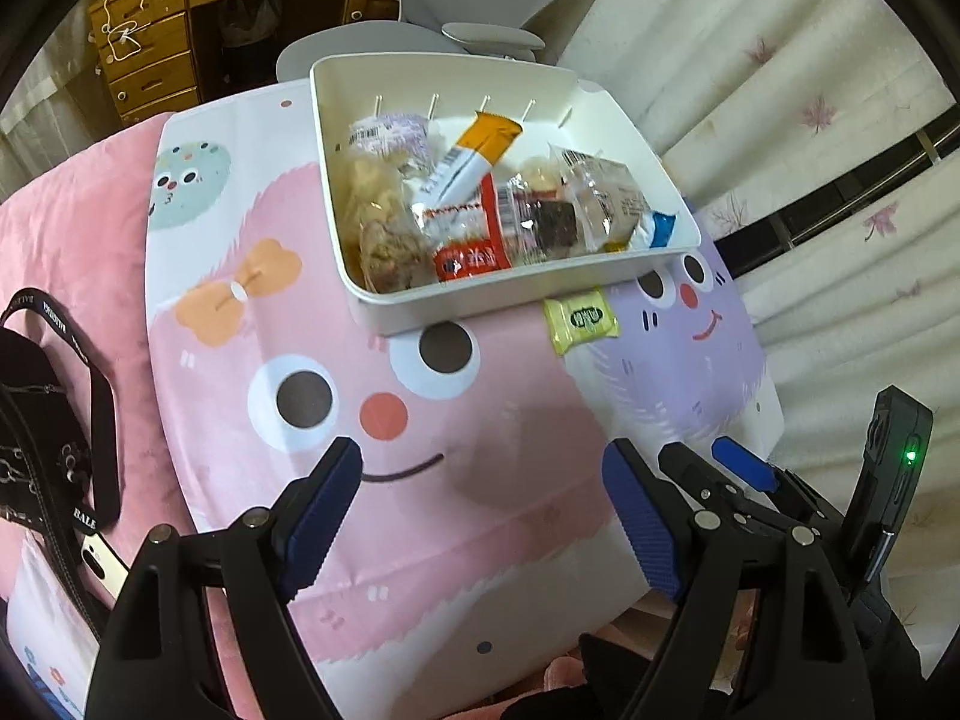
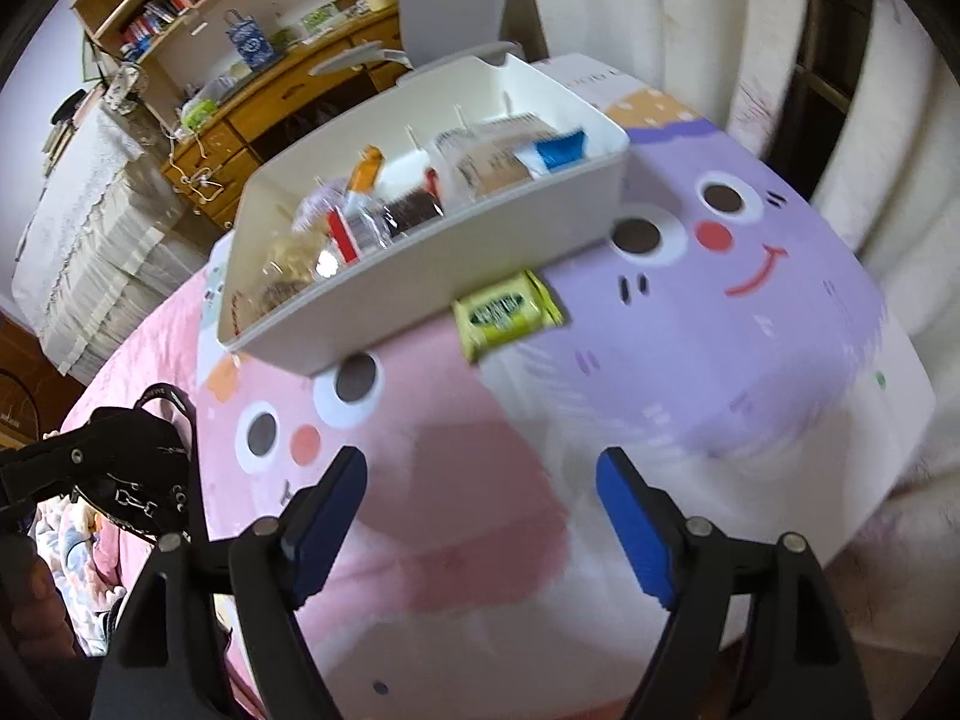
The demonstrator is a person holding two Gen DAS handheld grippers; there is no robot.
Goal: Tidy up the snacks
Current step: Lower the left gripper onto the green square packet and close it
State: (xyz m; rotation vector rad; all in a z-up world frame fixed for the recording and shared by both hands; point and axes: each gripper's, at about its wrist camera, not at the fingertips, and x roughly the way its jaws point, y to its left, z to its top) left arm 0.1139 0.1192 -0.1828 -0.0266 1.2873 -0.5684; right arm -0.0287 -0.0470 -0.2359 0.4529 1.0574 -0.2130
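Note:
A white bin (image 1: 480, 307) (image 2: 420, 279) stands at the far side of a cartoon-printed tabletop (image 1: 420, 540) and holds several wrapped snacks, among them an orange-and-white pack (image 1: 474, 159) and a red pack (image 1: 474, 255). One yellow-green snack packet (image 1: 581, 319) (image 2: 507, 312) lies flat on the tabletop, right against the bin's near wall. My left gripper (image 1: 480, 462) hovers open above the pink face, well short of the bin, with nothing between its blue pads. My right gripper (image 2: 483, 468) is open and empty too, the packet ahead of it; it also shows at the left wrist view's right edge.
A black bag with a strap (image 1: 54, 420) (image 2: 132, 468) lies left of the tabletop on a pink blanket (image 1: 72, 228). A grey chair (image 1: 480, 0) and a wooden desk (image 1: 156, 30) stand behind the bin. A pale curtain (image 1: 780, 90) hangs to the right.

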